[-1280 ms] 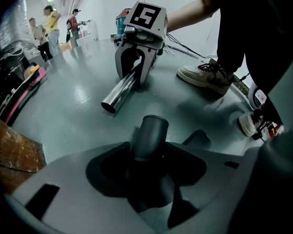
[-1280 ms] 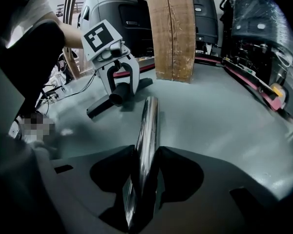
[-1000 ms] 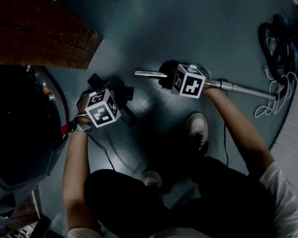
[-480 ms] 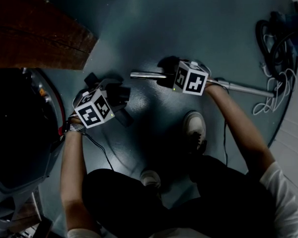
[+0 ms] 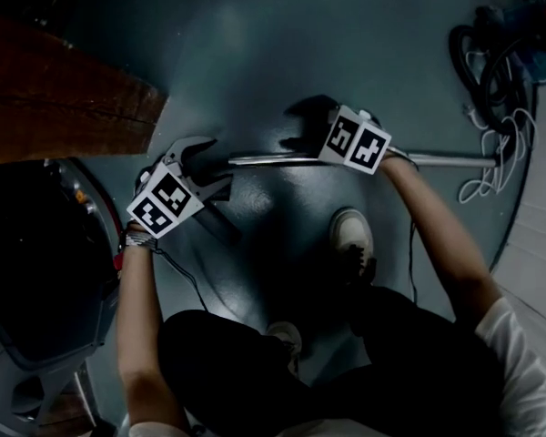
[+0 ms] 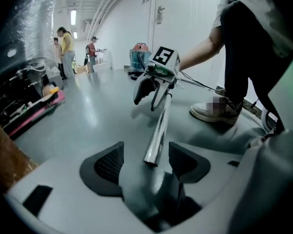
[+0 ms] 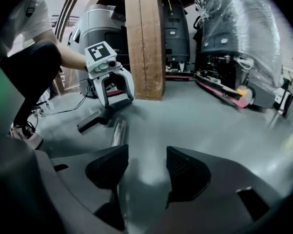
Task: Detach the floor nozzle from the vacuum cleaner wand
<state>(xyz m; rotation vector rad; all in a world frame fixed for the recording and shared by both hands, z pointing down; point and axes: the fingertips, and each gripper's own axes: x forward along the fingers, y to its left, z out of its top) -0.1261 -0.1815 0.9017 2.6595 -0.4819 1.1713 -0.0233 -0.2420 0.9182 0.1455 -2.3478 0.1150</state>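
Shoe [image 5: 353,237] near wand [image 5: 446,161], wooden post [image 7: 145,38] behind nozzle [image 7: 95,118]

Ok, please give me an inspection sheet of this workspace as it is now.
Surface: grey floor, glossy, bare around the work.
Job's things: wand lies flat; floor nozzle lies apart from its open end.
Clutter: black hose coiled at the edge.
Grippers: left gripper and right gripper above the floor, fingers just been opening, nothing between them.
Cables: white cable heaped by the wand's far end.
Surroundings: wooden post, wrapped machine, people far off.
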